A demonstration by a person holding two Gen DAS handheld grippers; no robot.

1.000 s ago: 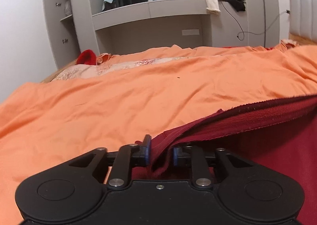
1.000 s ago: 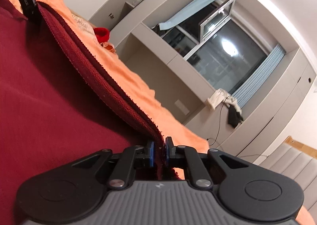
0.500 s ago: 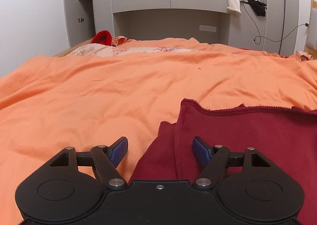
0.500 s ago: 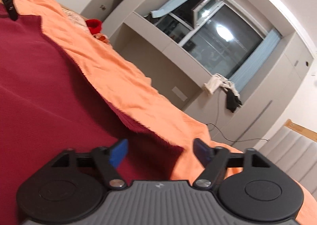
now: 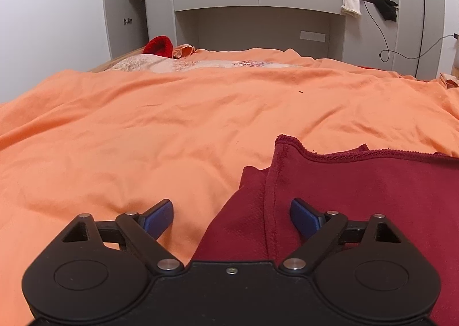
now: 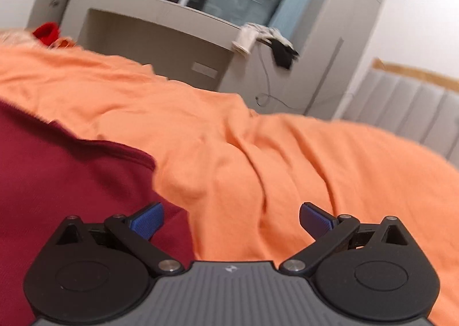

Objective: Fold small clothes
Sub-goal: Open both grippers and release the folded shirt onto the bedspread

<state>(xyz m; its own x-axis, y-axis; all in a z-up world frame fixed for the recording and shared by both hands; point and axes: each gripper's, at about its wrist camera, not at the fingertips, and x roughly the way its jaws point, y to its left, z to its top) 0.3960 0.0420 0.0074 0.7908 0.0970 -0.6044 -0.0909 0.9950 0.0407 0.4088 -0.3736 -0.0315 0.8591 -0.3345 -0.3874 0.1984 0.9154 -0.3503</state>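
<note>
The dark red garment (image 5: 358, 197) lies flat on the orange bedspread (image 5: 143, 131), filling the lower right of the left view and the lower left of the right view, one layer doubled over another, so a fold looks laid. The left gripper (image 5: 231, 215) and right gripper (image 6: 231, 218) hover low at its two side edges, jaws spread wide and holding nothing, probably freed for a new grip.

Garment (image 5: 358, 191) on bedspread (image 5: 172, 125)
</note>
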